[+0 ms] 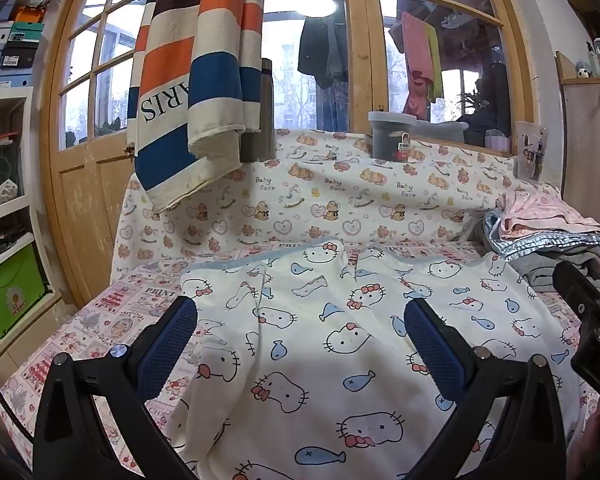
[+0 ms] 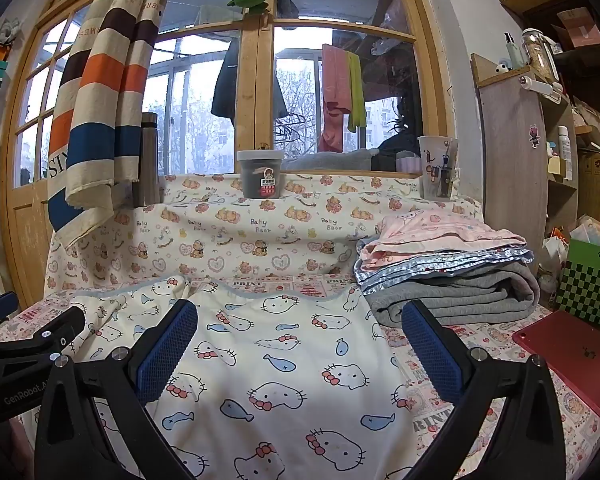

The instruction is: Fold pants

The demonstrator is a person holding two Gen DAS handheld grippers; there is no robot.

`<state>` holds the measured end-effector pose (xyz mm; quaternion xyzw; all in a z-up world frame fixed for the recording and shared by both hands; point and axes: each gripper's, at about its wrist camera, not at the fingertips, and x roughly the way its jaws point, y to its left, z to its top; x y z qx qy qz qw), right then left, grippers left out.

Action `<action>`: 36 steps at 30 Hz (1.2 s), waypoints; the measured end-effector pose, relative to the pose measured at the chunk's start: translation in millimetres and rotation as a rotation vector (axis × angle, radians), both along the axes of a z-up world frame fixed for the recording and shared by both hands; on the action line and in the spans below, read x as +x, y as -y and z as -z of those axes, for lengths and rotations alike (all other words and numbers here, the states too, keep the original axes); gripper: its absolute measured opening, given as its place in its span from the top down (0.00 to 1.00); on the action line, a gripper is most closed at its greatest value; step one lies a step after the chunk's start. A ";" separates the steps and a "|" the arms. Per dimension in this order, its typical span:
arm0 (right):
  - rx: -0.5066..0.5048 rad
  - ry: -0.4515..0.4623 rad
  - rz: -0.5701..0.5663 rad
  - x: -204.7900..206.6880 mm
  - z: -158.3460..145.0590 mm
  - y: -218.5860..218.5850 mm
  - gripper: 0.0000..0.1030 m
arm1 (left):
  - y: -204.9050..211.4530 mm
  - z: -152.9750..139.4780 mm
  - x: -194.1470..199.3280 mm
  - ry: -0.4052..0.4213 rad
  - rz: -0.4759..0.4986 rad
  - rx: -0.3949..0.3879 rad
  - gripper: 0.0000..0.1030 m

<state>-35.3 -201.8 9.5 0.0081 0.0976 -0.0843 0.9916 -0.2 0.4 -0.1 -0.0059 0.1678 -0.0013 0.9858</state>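
Note:
Cream pants (image 1: 340, 344) printed with cartoon cats and blue fish lie spread flat on the bed; they also show in the right wrist view (image 2: 276, 368). Their blue-trimmed far edge points at the window wall. My left gripper (image 1: 300, 344) is open and empty, hovering over the pants' left half. My right gripper (image 2: 300, 348) is open and empty above the pants' right half. Each gripper shows at the edge of the other's view: the right one (image 1: 592, 328), the left one (image 2: 40, 344).
A stack of folded clothes (image 2: 448, 276) sits at the back right of the bed. A red tablet (image 2: 576, 364) lies right of it. A striped towel (image 1: 188, 80) hangs at the left. A grey jar (image 2: 262, 174) and a cup (image 2: 436, 168) stand on the sill.

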 end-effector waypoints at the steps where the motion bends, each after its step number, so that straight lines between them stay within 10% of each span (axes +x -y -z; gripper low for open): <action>1: -0.001 -0.002 0.000 0.1 0.0 -0.1 0.01 | 0.1 0.0 0.1 -0.001 0.000 0.003 0.00; 36: 0.000 -0.007 0.000 1.1 1.0 -0.8 0.01 | 0.9 1.4 2.4 -0.012 -0.004 0.008 0.00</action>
